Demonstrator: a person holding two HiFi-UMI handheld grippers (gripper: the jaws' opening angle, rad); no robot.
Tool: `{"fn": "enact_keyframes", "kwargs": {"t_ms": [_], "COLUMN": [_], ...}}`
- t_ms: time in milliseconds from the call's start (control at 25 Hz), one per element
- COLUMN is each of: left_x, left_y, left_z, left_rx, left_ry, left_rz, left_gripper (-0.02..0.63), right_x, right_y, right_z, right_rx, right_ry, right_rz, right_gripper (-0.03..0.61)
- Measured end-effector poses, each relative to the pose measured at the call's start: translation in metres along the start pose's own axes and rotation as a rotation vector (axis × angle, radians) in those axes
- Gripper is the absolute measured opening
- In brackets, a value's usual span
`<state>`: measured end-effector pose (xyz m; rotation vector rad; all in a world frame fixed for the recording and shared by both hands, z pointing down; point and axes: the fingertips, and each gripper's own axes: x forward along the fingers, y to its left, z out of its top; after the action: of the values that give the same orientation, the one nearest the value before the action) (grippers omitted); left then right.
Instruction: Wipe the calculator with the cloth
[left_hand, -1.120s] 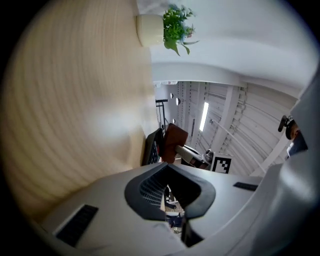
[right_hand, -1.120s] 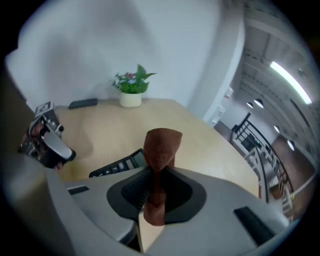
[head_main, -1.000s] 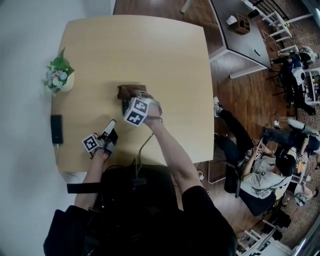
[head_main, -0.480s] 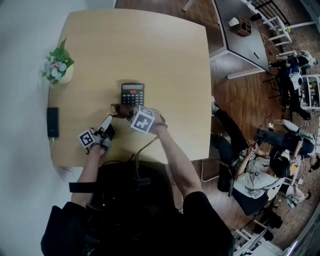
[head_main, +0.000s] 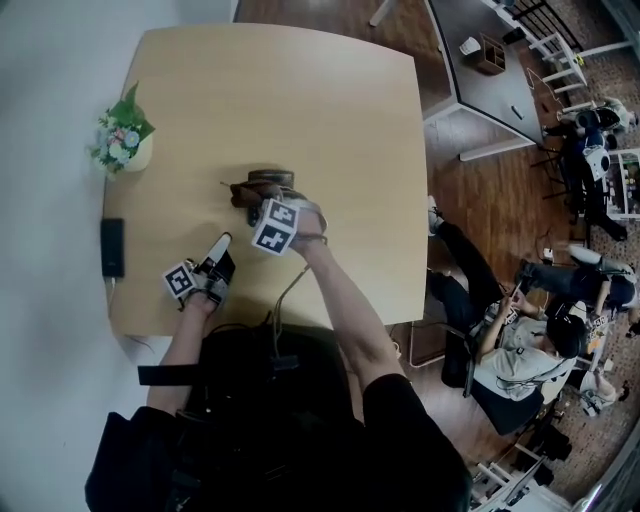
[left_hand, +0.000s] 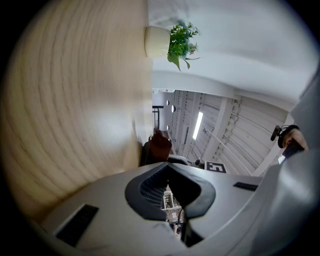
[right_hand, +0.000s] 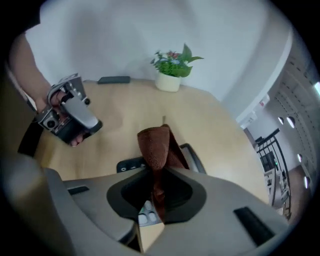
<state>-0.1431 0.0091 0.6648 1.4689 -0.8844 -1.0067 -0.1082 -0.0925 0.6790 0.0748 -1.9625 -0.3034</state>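
My right gripper (right_hand: 157, 176) is shut on a brown cloth (right_hand: 156, 144) and points steeply down at the black calculator (right_hand: 194, 156). The cloth lies on the calculator and covers most of it; a few pale keys (right_hand: 145, 216) show under the jaws. In the head view the cloth (head_main: 247, 192) and the right gripper (head_main: 264, 208) hide all but the calculator's far edge (head_main: 270, 176). My left gripper (head_main: 219, 246) rests shut and empty on the table, nearer to me and left of the calculator. The left gripper (left_hand: 169, 170) looks across at the cloth (left_hand: 161, 142).
A small potted plant (head_main: 122, 140) stands at the table's (head_main: 320, 110) left edge, with a black phone (head_main: 112, 247) lying nearer to me along that edge. Beyond the right edge are a wooden floor, another desk (head_main: 490, 80) and seated people (head_main: 520, 340).
Half a second ago the cloth sat at the calculator's near edge with the keys uncovered. The right gripper has since pushed the cloth away from me over the calculator. The left gripper stayed put.
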Motion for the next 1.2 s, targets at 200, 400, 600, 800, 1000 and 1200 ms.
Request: {"fn": "enact_keyframes", "kwargs": {"t_ms": [200,400,600,800,1000,1200], "left_x": [-0.002,0.001,0.032,0.052,0.058,0.057], "left_y": [0.001,0.002,0.0,0.011,0.008,0.012], "left_z": [0.004,0.003,-0.014,-0.014,-0.016,-0.011], "left_rx": [0.002,-0.018,-0.058,-0.059,-0.052,-0.061], "left_ry": [-0.006,-0.017,0.046,0.053,0.068,0.069], "left_rz": [0.012,0.011,-0.027,-0.005,-0.003,-0.004], "left_gripper": [0.006,0.004,0.003,0.008,0.009,0.009], "right_x": [-0.005,-0.026,-0.066,-0.071,-0.013,-0.011], "right_y": [0.07,0.124,0.031,-0.076,-0.033,0.023], "right_z": [-0.009,-0.042,-0.05,-0.037,-0.042,-0.051], "right_rx": [-0.026,0.099,0.428,0.272,-0.005,-0.02], "right_ry": [0.016,0.014,-0.115,-0.103,0.043,0.055], "right_rz": [0.1,0.302,0.19,-0.176,-0.097,-0.014], "right_gripper": [0.058,0.058,0.058,0.058,0.06,0.059]}}
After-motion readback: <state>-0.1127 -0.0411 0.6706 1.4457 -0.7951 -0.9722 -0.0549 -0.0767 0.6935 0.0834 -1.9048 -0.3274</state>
